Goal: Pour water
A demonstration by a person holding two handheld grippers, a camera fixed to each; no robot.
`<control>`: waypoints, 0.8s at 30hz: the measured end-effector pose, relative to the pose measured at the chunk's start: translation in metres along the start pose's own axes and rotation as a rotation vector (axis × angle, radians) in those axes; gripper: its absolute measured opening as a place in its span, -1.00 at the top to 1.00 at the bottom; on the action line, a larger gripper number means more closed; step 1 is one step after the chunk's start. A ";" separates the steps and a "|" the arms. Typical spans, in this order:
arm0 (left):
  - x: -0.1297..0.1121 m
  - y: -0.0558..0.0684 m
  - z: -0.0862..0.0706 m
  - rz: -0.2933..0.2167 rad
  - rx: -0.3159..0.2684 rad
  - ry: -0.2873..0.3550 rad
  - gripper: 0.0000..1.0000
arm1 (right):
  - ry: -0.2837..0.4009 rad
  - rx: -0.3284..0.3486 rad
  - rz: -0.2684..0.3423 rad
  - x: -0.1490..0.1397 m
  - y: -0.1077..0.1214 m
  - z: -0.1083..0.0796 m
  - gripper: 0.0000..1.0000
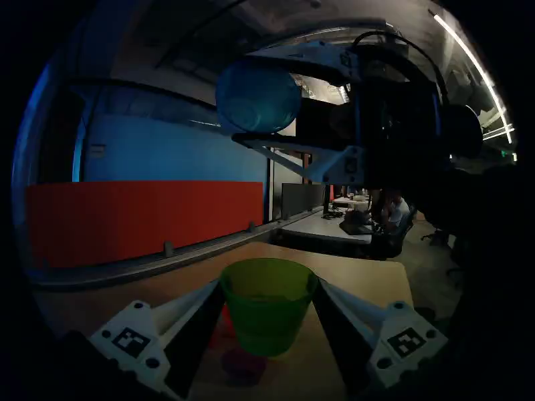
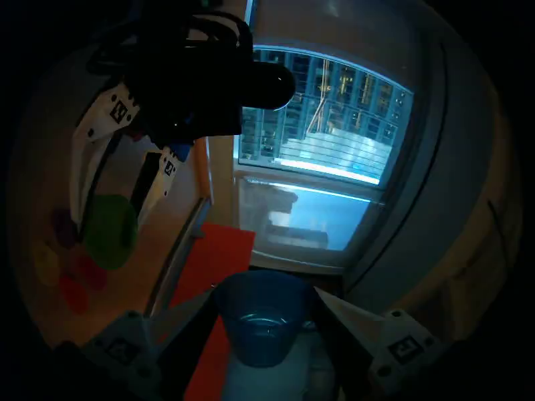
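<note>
Gripping a green cup (image 1: 267,304) from both sides, the left claw (image 1: 267,313) holds it upright over the wooden desk (image 1: 361,274). The right claw (image 2: 264,314) is closed on a blue cup (image 2: 261,334), both fingers against its wall; a little water (image 2: 261,322) lies inside. In the left gripper view the blue cup sits higher than the green cup and beyond it, tipped toward its side. A purple piece (image 1: 244,366), kind not discernible, lies on the desk beneath the green cup.
</note>
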State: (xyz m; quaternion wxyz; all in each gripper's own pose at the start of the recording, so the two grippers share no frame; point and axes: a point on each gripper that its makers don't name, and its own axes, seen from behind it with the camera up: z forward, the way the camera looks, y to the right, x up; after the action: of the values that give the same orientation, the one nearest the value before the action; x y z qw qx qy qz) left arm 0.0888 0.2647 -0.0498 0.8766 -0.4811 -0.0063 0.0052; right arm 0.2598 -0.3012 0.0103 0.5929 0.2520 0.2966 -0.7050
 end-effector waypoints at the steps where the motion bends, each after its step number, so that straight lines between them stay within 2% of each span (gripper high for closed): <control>1: 0.000 0.000 0.000 0.000 0.000 0.000 -0.75 | 0.001 0.001 0.006 0.000 0.000 0.000 -0.85; 6: 0.001 0.001 0.000 0.003 0.000 0.001 -0.75 | 0.005 0.003 0.050 -0.001 0.000 -0.002 -0.85; 13: 0.003 0.000 -0.002 0.009 0.004 0.001 -0.75 | 0.019 0.005 0.168 -0.003 0.000 -0.008 -0.85; 18: 0.005 -0.001 -0.004 0.016 0.008 0.004 -0.75 | 0.033 -0.009 0.285 -0.006 0.005 -0.014 -0.85; 24: 0.007 -0.001 -0.005 0.028 0.011 0.003 -0.75 | 0.063 -0.026 0.464 -0.004 0.013 -0.022 -0.85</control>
State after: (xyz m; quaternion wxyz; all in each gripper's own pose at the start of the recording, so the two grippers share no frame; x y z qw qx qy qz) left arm 0.0961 0.2600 -0.0522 0.8791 -0.4763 0.0020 0.0168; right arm 0.2735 -0.2845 -0.0039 0.7326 0.3277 0.2581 -0.5378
